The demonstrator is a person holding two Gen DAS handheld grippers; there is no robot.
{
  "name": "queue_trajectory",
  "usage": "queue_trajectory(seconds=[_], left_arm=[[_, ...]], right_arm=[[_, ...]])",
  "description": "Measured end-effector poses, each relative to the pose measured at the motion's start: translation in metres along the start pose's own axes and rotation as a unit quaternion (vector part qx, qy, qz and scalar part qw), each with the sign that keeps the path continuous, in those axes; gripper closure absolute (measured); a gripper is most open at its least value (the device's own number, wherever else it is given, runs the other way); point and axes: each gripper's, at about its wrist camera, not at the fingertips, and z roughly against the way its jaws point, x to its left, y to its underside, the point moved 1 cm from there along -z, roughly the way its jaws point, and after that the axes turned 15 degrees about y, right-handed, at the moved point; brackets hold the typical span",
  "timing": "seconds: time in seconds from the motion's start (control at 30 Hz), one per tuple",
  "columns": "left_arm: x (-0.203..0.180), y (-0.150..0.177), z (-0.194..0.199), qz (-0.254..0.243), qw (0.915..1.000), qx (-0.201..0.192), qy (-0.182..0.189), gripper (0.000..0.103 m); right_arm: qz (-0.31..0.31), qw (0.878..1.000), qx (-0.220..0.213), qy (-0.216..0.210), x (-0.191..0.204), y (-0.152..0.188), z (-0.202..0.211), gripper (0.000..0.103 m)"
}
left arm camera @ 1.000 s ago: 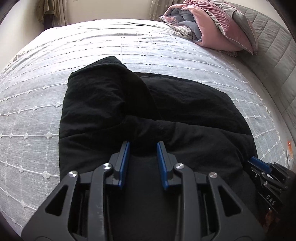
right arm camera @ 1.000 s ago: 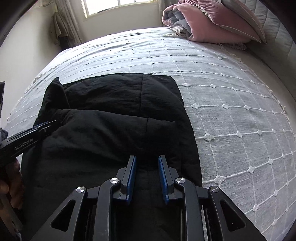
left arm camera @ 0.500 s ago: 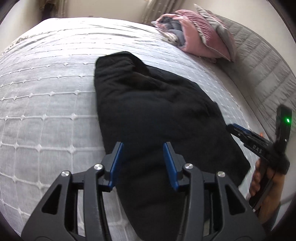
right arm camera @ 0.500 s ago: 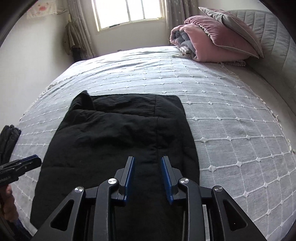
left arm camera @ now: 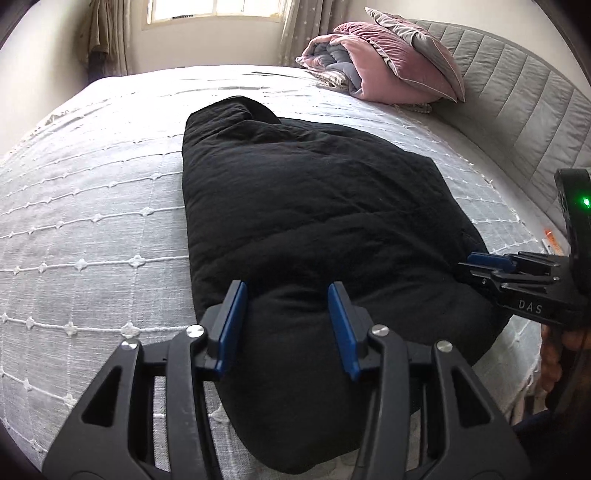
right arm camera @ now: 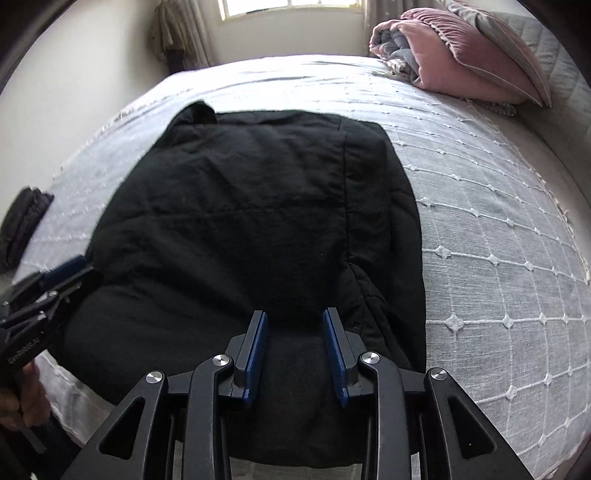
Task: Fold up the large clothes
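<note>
A large black padded garment [left arm camera: 314, 229] lies folded into a thick rectangle on the grey bedspread [left arm camera: 92, 221]; it also fills the middle of the right wrist view [right arm camera: 258, 221]. My left gripper [left arm camera: 286, 291] is open and empty, its blue pads hovering over the garment's near end. My right gripper [right arm camera: 294, 317] is open and empty above the garment's near edge. The right gripper also shows in the left wrist view [left arm camera: 491, 260] at the garment's right edge. The left gripper shows in the right wrist view [right arm camera: 66, 269] at the garment's left edge.
A rolled pink and grey duvet [left arm camera: 362, 62] and pillow [left arm camera: 424, 40] lie at the head of the bed by the grey padded headboard [left arm camera: 535, 110]. A small dark folded item [right arm camera: 22, 229] lies at the bed's left edge. A window [right arm camera: 288, 5] is behind.
Both grippers let go of the garment, opened wider and pulled back from it. The garment now lies flat and folded; the cameras see more of the room.
</note>
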Motion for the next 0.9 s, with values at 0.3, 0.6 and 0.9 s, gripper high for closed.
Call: queue_trajectory(seconds=[0.3, 0.6, 0.9], left_arm=[[0.005, 0.013, 0.043, 0.024, 0.9981, -0.018, 0.054, 0.055], [-0.007, 0.033, 0.032, -0.003, 0.9996, 0.000, 0.029, 0.052], [0.029, 0.030, 0.047, 0.081, 0.9911, 0.012, 0.105, 0.036]], right_arm=[[-0.011, 1.000, -0.012, 0.020, 0.003, 0.000, 0.005, 0.072], [-0.027, 0.999, -0.003, 0.027, 0.007, 0.004, 0.006, 0.072], [-0.101, 0.993, -0.051, -0.019, -0.021, 0.023, 0.039, 0.052]])
